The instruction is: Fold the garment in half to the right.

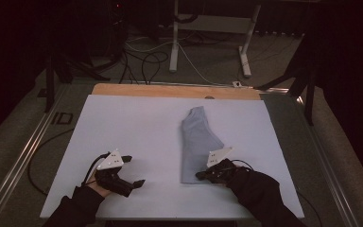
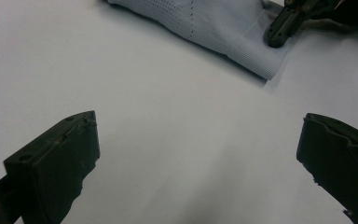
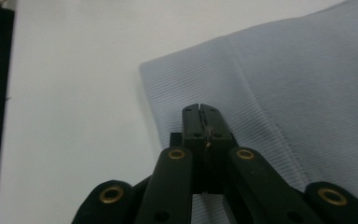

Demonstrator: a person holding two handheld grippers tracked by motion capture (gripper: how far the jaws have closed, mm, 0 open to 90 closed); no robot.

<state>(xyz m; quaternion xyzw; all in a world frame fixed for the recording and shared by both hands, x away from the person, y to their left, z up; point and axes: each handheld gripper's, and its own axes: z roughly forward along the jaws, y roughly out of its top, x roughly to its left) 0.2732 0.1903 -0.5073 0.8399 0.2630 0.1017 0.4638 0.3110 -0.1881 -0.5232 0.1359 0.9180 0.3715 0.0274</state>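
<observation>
A pale blue garment (image 1: pixel 197 144), folded into a long narrow shape, is seen lying on the white surface (image 1: pixel 137 127) right of centre, running from its ribbed hem at 6 o'clock to a narrower end at 12 o'clock. The right gripper (image 1: pixel 203 174) is set at the hem's near edge; in the right gripper view its jaws are clenched flat together, tips resting on the ribbed band (image 3: pixel 242 112) close to the hem's corner. Whether a layer of cloth is pinched between them cannot be told, since no fabric is seen gathered between the tips.

The left gripper (image 1: pixel 134 170) is held well apart from the garment, at about 9 o'clock from the hem, over bare surface, with its jaws released and spread wide.

The step in hand is judged to be taking hold of the hem for a fold or a lift. To do it well, the grip should be checked before any pull: if only the top layer is caught, the fold will be dragged open. The hem should be raised slowly and kept level. The left gripper would best be brought to the hem's other corner (image 2: pixel 265 70), so that the edge is carried evenly and the cloth is not skewed.
</observation>
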